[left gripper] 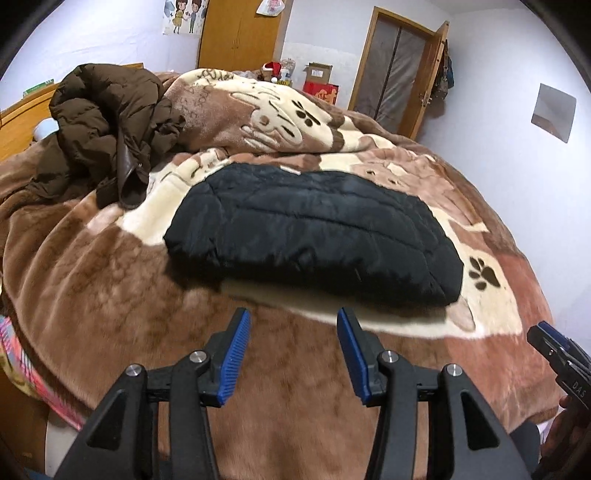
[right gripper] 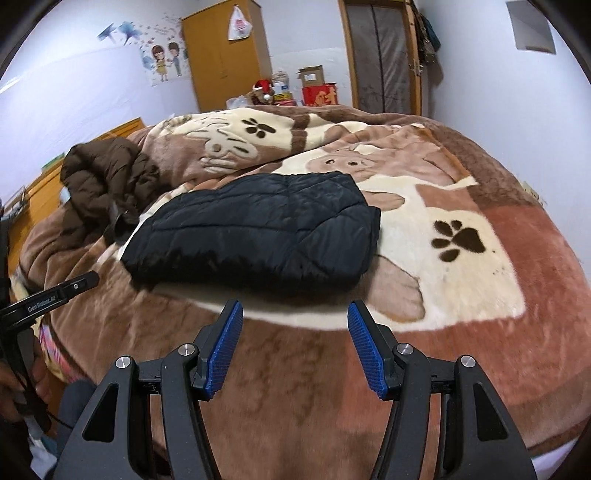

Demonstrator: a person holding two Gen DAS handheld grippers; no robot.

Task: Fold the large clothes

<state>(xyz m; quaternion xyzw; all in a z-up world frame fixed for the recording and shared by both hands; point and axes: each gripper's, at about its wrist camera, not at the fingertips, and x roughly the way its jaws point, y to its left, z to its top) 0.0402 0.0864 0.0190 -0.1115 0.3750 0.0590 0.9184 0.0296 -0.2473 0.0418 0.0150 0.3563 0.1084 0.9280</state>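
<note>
A black quilted jacket (left gripper: 314,232) lies folded into a flat block on the brown plush blanket (left gripper: 110,280) of the bed; it also shows in the right wrist view (right gripper: 258,232). A crumpled brown puffer jacket (left gripper: 107,125) lies in a heap at the back left, also in the right wrist view (right gripper: 107,177). My left gripper (left gripper: 293,321) is open and empty, held above the blanket just in front of the black jacket. My right gripper (right gripper: 295,314) is open and empty, also just in front of the black jacket. Neither touches any cloth.
The blanket (right gripper: 461,332) has cream patches with paw prints. A wooden headboard (left gripper: 22,125) stands at the left. A wardrobe (left gripper: 240,33), boxes (left gripper: 319,83) and a door (left gripper: 395,70) stand beyond the bed. The right gripper's side shows in the left wrist view (left gripper: 561,358).
</note>
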